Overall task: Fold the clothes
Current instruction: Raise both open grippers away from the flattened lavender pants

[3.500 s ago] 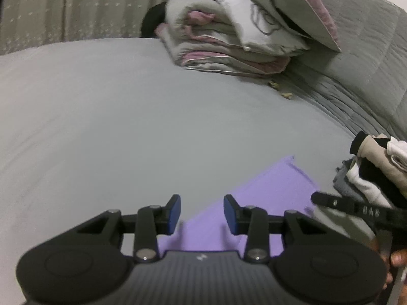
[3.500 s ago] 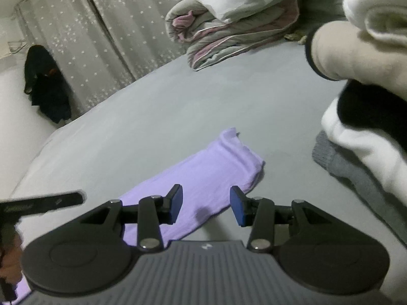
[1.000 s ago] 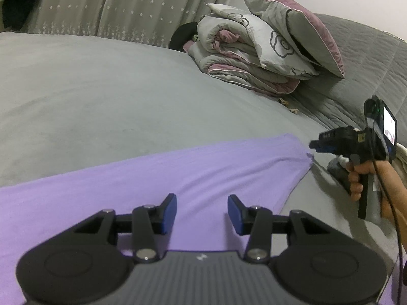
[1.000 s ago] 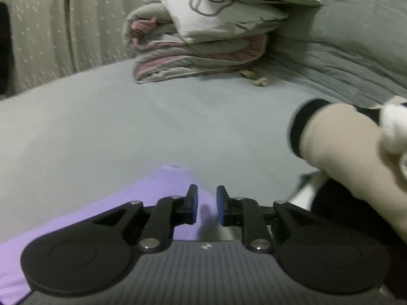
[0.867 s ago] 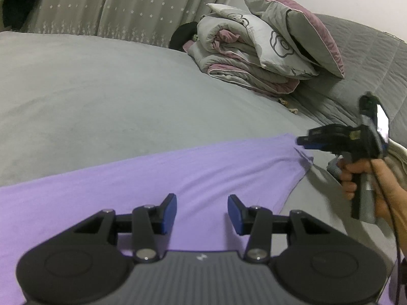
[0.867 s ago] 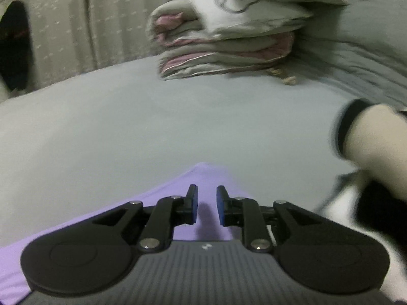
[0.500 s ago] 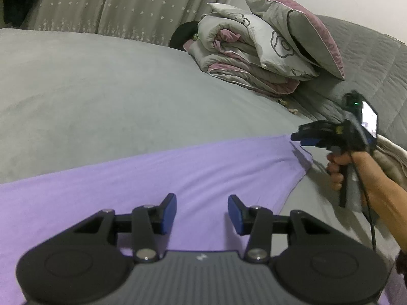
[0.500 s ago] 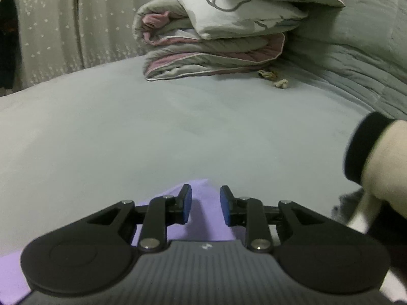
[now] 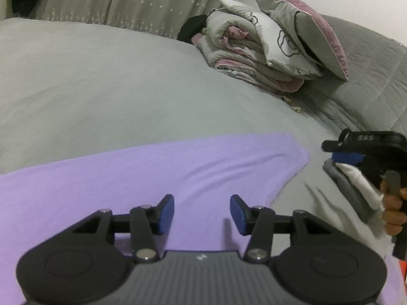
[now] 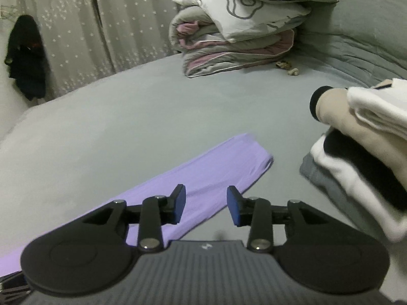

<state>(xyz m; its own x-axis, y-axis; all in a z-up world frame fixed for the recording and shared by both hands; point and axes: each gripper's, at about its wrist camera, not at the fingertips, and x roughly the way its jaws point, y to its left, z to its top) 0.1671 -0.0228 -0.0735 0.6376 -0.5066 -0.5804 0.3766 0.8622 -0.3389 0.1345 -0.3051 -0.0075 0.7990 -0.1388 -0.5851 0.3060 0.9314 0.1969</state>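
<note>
Dim, flat indoor light on my feeds — soft shadows only. Fisheye bends the edges; corners vignette black. Slight motion blur throughout.

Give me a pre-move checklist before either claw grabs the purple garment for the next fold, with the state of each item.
1. Left claw open and empty: ok, its fingers stand apart over the purple garment.
2. Right claw open and empty: ok, nothing between its fingers.
3. Garment lying flat on the bed: ok where it shows; only faint creases.
4. Garment's narrow end apart from the stack of folded clothes: ok, a strip of bed shows between them.
5. Whole garment in view: not ok, its near part runs out of both pictures.
6. Fold line chosen: cannot tell.
</note>
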